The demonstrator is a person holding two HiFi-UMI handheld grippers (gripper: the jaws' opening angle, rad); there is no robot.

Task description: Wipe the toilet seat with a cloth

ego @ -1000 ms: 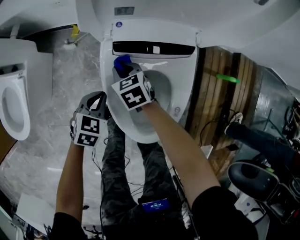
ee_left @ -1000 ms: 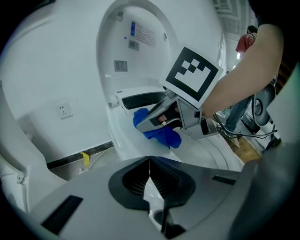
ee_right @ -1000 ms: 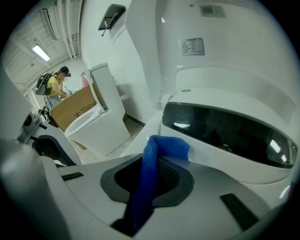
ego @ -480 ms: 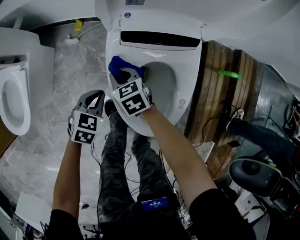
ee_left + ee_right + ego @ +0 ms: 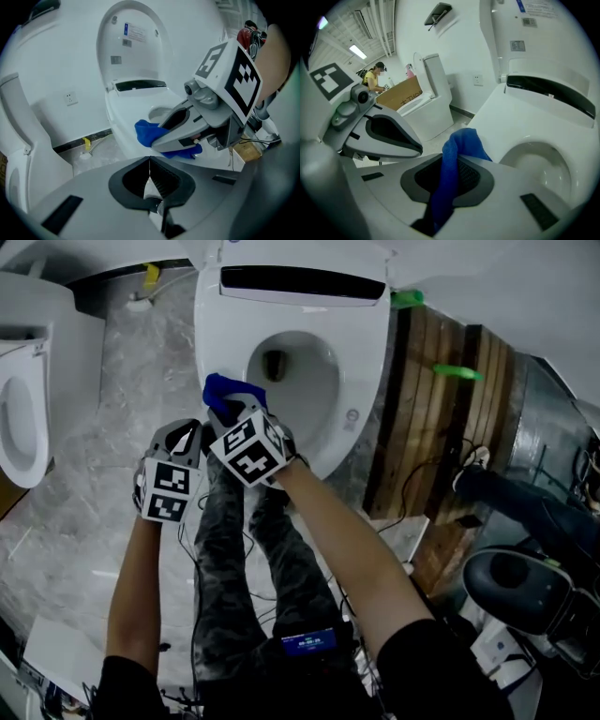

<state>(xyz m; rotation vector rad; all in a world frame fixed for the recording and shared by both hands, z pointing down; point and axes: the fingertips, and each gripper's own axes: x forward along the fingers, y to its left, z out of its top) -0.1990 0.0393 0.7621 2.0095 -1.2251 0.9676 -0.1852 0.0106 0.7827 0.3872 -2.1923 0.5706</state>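
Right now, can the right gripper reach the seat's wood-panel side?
Probably yes. The right gripper, shut on the blue cloth, is at the toilet seat's near-left rim; the seat is bare and the left gripper hangs clear beside it.

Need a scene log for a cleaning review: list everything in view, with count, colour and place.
toilet seat: one, white, centre, down
cloth: one, blue, at the seat's left edge
second toilet: one, white, far left
floor: grey marble, around both toilets
wooden panel: one, brown, right of the toilet seat
green items: two, on that panel, unclear what
cardboard box: one, brown, background of right gripper view
legs: two, patterned trousers, below the seat
left gripper: one, grey, shut, empty, left of the seat
right gripper: one, grey, shut on the cloth
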